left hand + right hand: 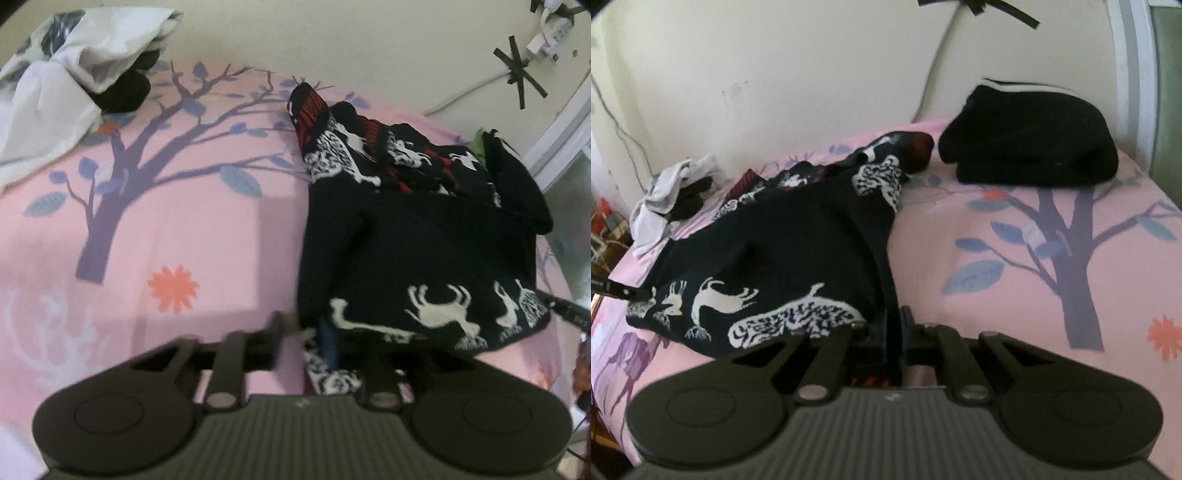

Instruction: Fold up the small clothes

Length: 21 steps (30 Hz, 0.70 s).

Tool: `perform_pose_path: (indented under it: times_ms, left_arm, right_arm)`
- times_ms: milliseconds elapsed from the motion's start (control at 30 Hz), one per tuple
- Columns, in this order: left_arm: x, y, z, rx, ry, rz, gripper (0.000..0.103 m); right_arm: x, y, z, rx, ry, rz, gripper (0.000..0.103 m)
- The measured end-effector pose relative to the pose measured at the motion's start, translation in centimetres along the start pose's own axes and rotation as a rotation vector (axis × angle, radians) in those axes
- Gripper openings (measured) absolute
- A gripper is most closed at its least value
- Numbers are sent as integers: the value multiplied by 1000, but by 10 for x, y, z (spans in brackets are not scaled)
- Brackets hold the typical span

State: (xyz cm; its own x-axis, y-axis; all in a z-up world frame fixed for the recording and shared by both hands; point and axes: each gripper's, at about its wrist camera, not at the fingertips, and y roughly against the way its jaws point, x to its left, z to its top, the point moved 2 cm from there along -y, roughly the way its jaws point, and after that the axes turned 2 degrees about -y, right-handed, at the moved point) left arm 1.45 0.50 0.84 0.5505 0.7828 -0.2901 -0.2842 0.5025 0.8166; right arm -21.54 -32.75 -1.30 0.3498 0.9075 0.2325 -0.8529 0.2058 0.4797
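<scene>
A small black knit garment with white deer and red bands (417, 236) lies on the pink bedsheet; it also shows in the right wrist view (775, 251). My left gripper (303, 332) is shut on the garment's near left corner. My right gripper (894, 328) is shut on the garment's near right edge, which hangs between its fingers. The tip of the left gripper (617, 290) shows at the garment's far corner in the right wrist view. The tip of the right gripper (565, 310) shows at the right of the left wrist view.
A white and grey crumpled cloth (70, 74) with a dark item lies at the bed's far left. A folded black garment (1030, 136) sits at the back right. The pink sheet (166, 236) with a tree print spreads between them. A cream wall stands behind.
</scene>
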Motion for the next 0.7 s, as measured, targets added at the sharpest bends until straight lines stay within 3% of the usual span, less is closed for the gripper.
perform_pose_path:
  times_ms: [67, 200, 300, 467, 567, 700]
  left_arm:
    - [-3, 9, 18, -43, -29, 21, 31]
    - [-19, 29, 80, -219, -132, 91, 44]
    - [-36, 5, 138, -252, -178, 79, 48]
    - [-61, -87, 220, -179, -189, 120, 52]
    - [-65, -141, 244, -100, -167, 120, 55]
    - [-56, -186, 250, -21, -129, 104, 63]
  right_arm:
    - [-4, 1, 17, -9, 5, 5, 11]
    - [-4, 10, 81, -148, 42, 27, 43]
    - [5, -11, 136, -198, 85, 87, 50]
    - [19, -106, 205, -94, 58, 158, 50]
    - [23, -171, 225, -3, 36, 153, 51]
    - [22, -246, 230, 121, 7, 165, 53]
